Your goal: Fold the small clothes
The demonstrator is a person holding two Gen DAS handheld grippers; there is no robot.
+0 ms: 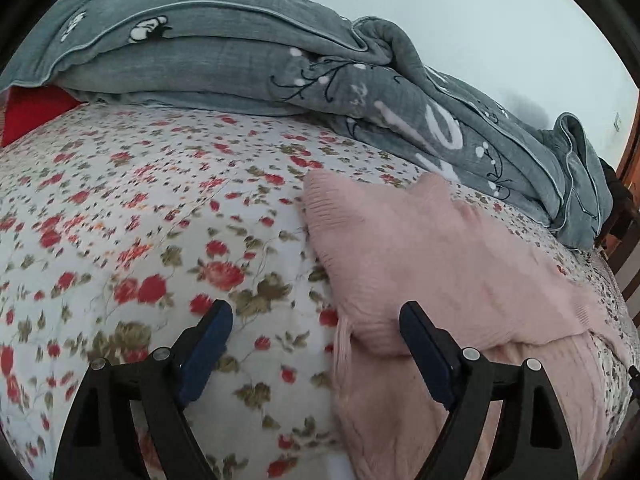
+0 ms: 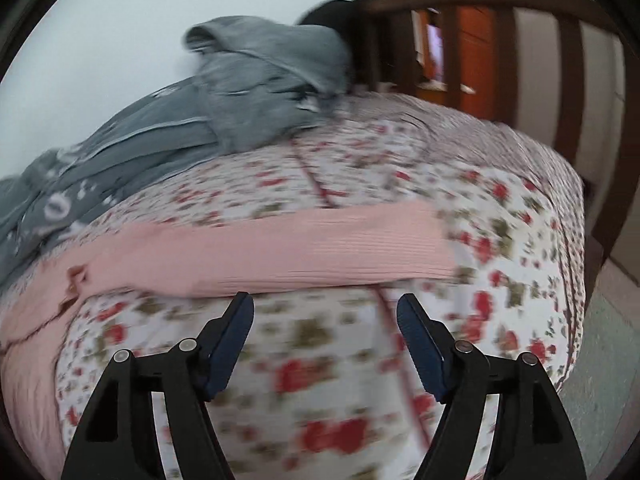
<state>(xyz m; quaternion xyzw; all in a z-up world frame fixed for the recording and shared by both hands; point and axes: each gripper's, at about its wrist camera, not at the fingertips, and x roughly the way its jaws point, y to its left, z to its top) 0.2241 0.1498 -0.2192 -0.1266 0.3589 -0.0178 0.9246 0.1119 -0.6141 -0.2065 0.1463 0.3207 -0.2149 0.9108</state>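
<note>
Looks partly done, going by the pink sweater (image 1: pixel 460 256) on the floral bed (image 1: pixel 140 208). One sleeve lies folded in over the body, cuff toward the grey quilt (image 1: pixel 280 60). From the right wrist view, the other sleeve (image 2: pixel 280 252) stretches straight out across the bed, flat and unfolded — so at least one sleeve and the body folds seem left. Cannot tell how the hem end lies; out of view.

Left gripper (image 1: pixel 316 324) spread wide, nothing between the fingers. Hovers at the sweater's left edge, right finger over the folded shoulder, left finger over bare floral cover. No pinch on cloth visible.

Right gripper (image 2: pixel 325 314) also parted and empty, just short of the outstretched sleeve, above bare bed on the near side of it. Much blur in this view, so fine detail of the sleeve edge is unsure.

Relative to the sweater: quilt heaped behind it along the wall, red pillow (image 1: pixel 32 112) far to the left under the quilt's end, wooden rail (image 2: pixel 500 20) beyond the sleeve's free end.

Containers — none in view; no basket, box or drawer, and no stack of finished clothes to be seen.
</note>
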